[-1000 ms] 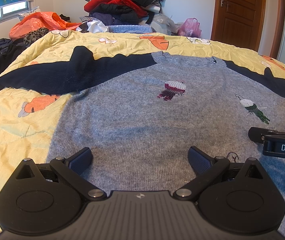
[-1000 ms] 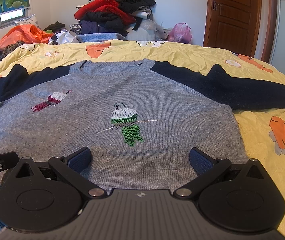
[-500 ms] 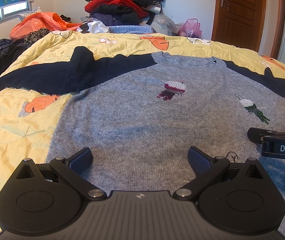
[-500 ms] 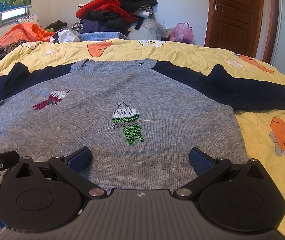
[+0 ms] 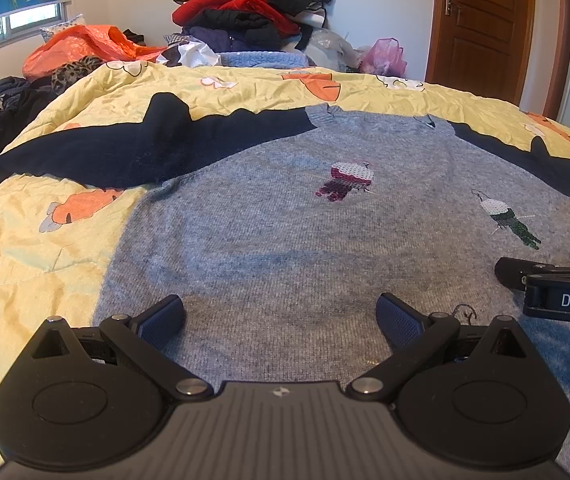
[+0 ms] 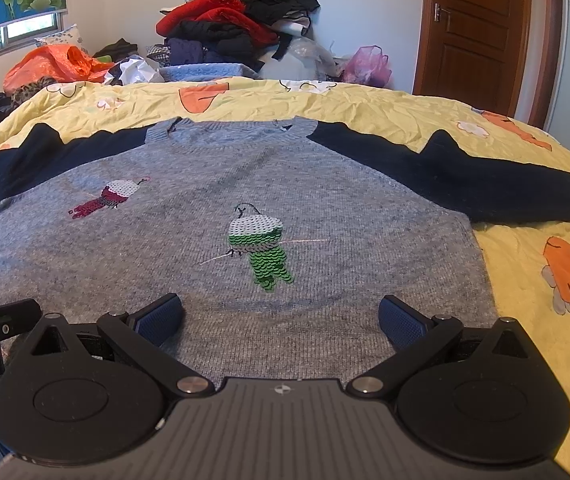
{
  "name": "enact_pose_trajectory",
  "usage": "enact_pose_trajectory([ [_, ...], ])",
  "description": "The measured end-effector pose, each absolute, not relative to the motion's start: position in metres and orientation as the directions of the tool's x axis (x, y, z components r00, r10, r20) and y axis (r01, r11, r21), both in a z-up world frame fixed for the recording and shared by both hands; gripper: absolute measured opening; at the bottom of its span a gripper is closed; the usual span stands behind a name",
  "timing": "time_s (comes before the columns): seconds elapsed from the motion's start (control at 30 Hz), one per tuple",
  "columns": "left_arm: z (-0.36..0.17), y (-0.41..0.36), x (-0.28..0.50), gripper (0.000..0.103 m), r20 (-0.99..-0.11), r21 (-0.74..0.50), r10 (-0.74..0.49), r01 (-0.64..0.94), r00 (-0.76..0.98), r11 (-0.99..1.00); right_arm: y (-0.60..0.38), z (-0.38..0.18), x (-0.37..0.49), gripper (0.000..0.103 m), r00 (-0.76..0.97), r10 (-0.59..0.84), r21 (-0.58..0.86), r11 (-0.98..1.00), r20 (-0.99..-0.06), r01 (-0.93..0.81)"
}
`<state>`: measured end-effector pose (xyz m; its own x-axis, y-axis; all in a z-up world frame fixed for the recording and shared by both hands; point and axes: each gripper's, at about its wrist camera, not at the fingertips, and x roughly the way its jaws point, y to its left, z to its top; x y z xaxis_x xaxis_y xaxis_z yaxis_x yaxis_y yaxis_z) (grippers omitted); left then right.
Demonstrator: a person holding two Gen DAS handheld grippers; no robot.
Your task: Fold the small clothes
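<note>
Both pairs of blue-padded fingers are spread wide with nothing between them: our left gripper and our right gripper sit side by side over the sweater's near hem. Beneath them we see a yellow quilt printed with orange carrots, covering the bed. Spread flat on it, front up and neckline away from us, lies a grey knit sweater with navy sleeves stretched out to either side. Its chest carries two sequinned birds, a maroon one and a green one. Beyond the bed, a heap of clothes rises beside a brown door.
</note>
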<state>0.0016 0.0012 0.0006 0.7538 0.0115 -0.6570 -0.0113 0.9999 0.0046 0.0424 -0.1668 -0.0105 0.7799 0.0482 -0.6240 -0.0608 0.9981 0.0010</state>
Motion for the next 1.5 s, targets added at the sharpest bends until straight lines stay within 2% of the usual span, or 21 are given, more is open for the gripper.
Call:
enact_pose_trajectory([
  [0.23,0.001,0.001,0.002,0.103,-0.657,0.002,0.009,-0.009,0.754,1.000,-0.171,-0.008,0.040,0.103,0.775,0.081,0.021,0.996,-0.627,-0.087],
  [0.37,0.001,0.000,0.002,0.103,-0.657,0.002,0.007,-0.008,0.754,1.000,-0.200,0.008,0.046,0.103,0.718,0.209,0.113,0.977,-0.664,-0.179],
  [0.43,0.001,0.000,0.002,0.103,-0.657,0.001,0.007,-0.008,0.754,1.000,-0.236,0.027,0.048,0.103,0.754,0.229,0.198,0.971,-0.615,-0.133],
  [0.53,0.000,-0.001,0.001,0.103,-0.657,-0.001,0.004,-0.006,0.754,1.000,-0.314,0.054,0.050,0.103,0.868,0.237,0.369,0.927,-0.435,-0.068],
  [0.6,0.000,0.000,0.001,0.103,-0.657,-0.001,0.004,-0.007,0.754,1.000,-0.371,0.062,0.061,0.103,0.898,0.194,0.478,0.878,-0.395,0.021],
  [0.7,0.000,-0.001,0.001,0.103,-0.657,-0.002,0.003,-0.006,0.754,1.000,-0.454,0.056,0.078,0.103,0.904,0.046,0.602,0.760,-0.425,0.244],
  [0.8,0.000,-0.001,0.001,0.103,-0.657,-0.003,0.003,-0.006,0.754,1.000,-0.517,0.039,0.088,0.103,0.882,-0.036,0.668,0.640,-0.469,0.381],
  [0.9,0.000,-0.001,0.001,0.103,-0.657,-0.003,0.003,-0.006,0.754,1.000,-0.552,0.024,0.093,0.102,0.862,-0.098,0.676,0.579,-0.497,0.456],
  [0.97,0.000,-0.001,0.001,0.103,-0.657,-0.002,0.003,-0.006,0.754,1.000,-0.561,0.010,0.094,0.097,0.854,-0.121,0.688,0.541,-0.506,0.484],
  [1.1,0.000,0.000,0.001,0.103,-0.657,-0.003,0.002,-0.006,0.754,1.000,-0.563,-0.008,0.100,0.092,0.882,-0.124,0.720,0.531,-0.455,0.446],
  [1.23,0.000,-0.001,0.001,0.103,-0.657,-0.003,0.002,-0.006,0.754,1.000,-0.567,-0.011,0.115,0.082,0.898,-0.129,0.702,0.581,-0.420,0.412],
  [1.3,0.000,0.000,0.001,0.103,-0.657,-0.003,0.002,-0.006,0.754,1.000,-0.568,-0.007,0.129,0.064,0.893,-0.141,0.671,0.613,-0.427,0.418],
  [1.37,0.000,0.000,0.001,0.103,-0.657,-0.004,0.002,-0.005,0.754,1.000,-0.567,-0.009,0.136,0.013,0.871,-0.158,0.633,0.628,-0.466,0.452],
  [1.4,0.000,0.000,0.001,0.103,-0.657,-0.004,0.001,-0.005,0.754,1.000,-0.572,-0.009,0.136,0.013,0.857,-0.163,0.627,0.617,-0.489,0.475],
  [1.5,0.000,0.000,0.001,0.103,-0.657,-0.005,0.001,-0.005,0.754,1.000,-0.562,0.001,0.129,0.013,0.861,-0.192,0.618,0.626,-0.470,0.477],
])
